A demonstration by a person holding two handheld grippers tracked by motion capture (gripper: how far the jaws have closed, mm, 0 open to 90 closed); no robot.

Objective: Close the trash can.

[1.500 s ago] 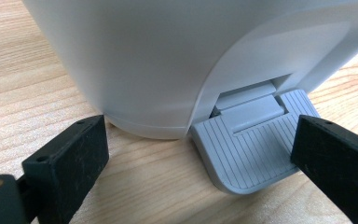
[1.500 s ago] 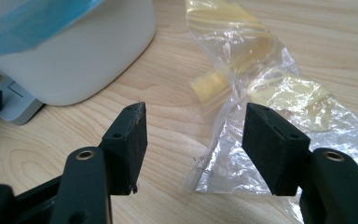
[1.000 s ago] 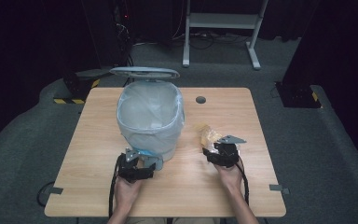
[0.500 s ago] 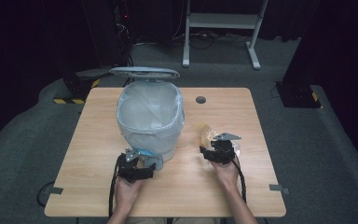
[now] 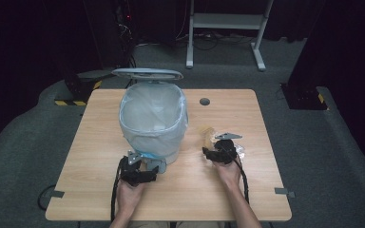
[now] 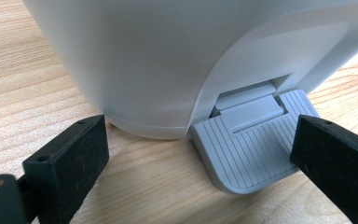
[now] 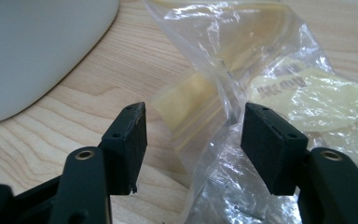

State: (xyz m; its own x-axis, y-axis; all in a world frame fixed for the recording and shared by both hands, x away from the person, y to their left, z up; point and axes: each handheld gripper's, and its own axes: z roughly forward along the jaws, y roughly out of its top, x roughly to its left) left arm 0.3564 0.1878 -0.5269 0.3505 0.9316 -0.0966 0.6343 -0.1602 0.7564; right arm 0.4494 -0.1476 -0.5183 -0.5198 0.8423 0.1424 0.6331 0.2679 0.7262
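A white pedal bin (image 5: pixel 153 121) lined with a clear bag stands mid-table, its lid (image 5: pixel 147 73) up. My left gripper (image 5: pixel 144 166) sits at the bin's base. In the left gripper view it (image 6: pixel 200 140) is open, with one jaw at each side of the grey foot pedal (image 6: pixel 251 149) and touching nothing. A crumpled clear plastic bag (image 7: pixel 242 70) with yellowish contents lies right of the bin (image 5: pixel 205 134). My right gripper (image 7: pixel 193 126) is low over it (image 5: pixel 213 148). Its jaws have just been closing a little, the plastic lies between them, and the pads stand off it.
The wooden table (image 5: pixel 266 190) has a round cable hole (image 5: pixel 204 101) behind the bag. The bin wall (image 7: pixel 32 51) rises close to the left of the right gripper. Dark floor and a white frame lie beyond the far edge.
My right gripper has crept forward and down toward the plastic bag. The left gripper and the bin have stayed put.
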